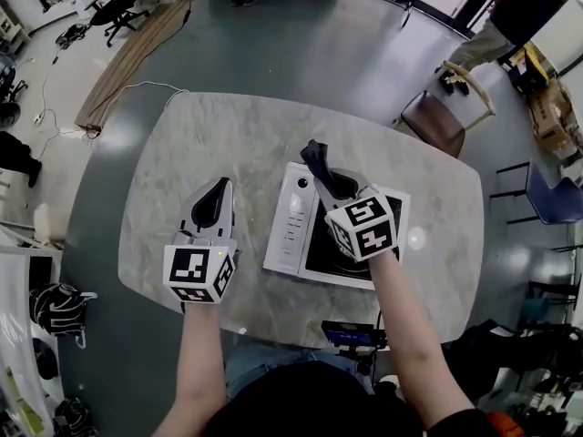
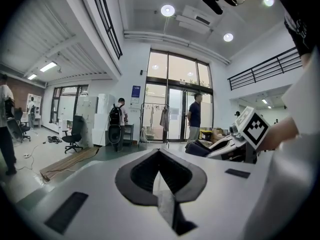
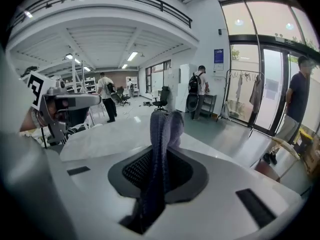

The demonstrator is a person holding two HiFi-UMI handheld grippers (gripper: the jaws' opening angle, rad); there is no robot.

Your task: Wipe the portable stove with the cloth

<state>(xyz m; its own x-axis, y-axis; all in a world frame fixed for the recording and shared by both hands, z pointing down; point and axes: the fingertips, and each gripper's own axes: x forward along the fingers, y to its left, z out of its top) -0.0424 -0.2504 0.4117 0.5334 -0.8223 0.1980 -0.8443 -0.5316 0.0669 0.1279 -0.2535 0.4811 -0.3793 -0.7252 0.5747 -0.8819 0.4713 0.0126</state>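
Cloth is sitting pinched in the right gripper's jaws, sticking up over the stove on the table. Left gripper is hovering beside the stove, jaws pressed together, empty.

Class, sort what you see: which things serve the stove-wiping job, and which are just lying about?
For the job: portable stove; cloth, clamped in the right gripper.
Just about: left gripper, shut and empty; brown chair; blue chair; floor cable.

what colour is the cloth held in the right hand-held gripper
The cloth is dark bluish grey, seen best in the right gripper view.
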